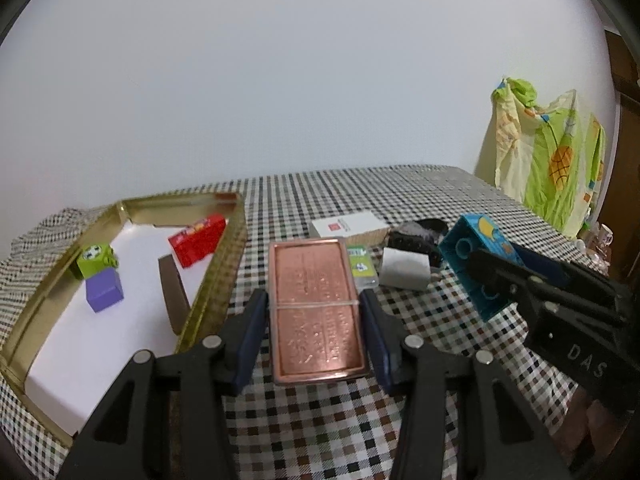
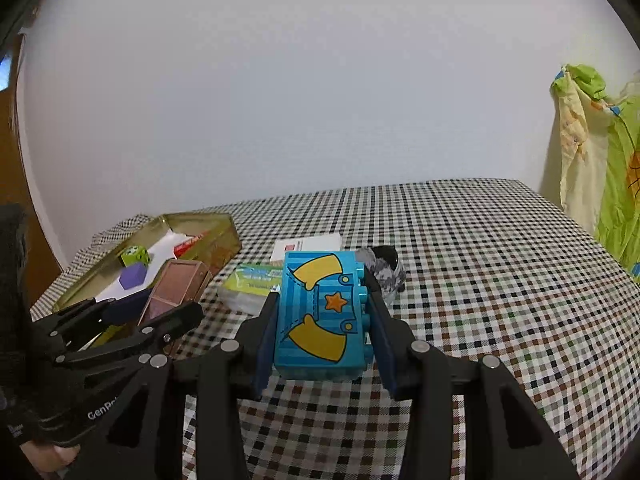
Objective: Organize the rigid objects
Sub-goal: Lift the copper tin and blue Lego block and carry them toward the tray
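**Two tools, each carrying one object above the checked worktop**

Left tool (image 1: 316, 320): its blue pads pinch the long sides of a copper-coloured case (image 1: 316, 308), which is banded across the middle and held clear of the worktop (image 1: 320, 420), just right of the gold tin (image 1: 216, 280).

Right tool (image 2: 324, 320): its pads pinch a blue brick (image 2: 320, 316) printed with yellow sleeves and an orange star, studs turned to the right, held well right of the tin and clear of the cloth.

Inside the tin, on a white liner: a green block (image 1: 95, 258), a purple cube (image 1: 105, 290) just in front of it, a red box (image 1: 198, 240) toward the far wall, and a brown strip (image 1: 173, 300) leaning by the right wall.

On the worktop right of the tin: a white card box (image 1: 348, 226), a small green packet (image 1: 362, 266), a grey block (image 1: 405, 274) and a dark lumpy item (image 1: 412, 240), clustered near one another.

Far right of the tin, beyond the worktop's edge, hangs a yellow-green cloth (image 1: 548, 160).
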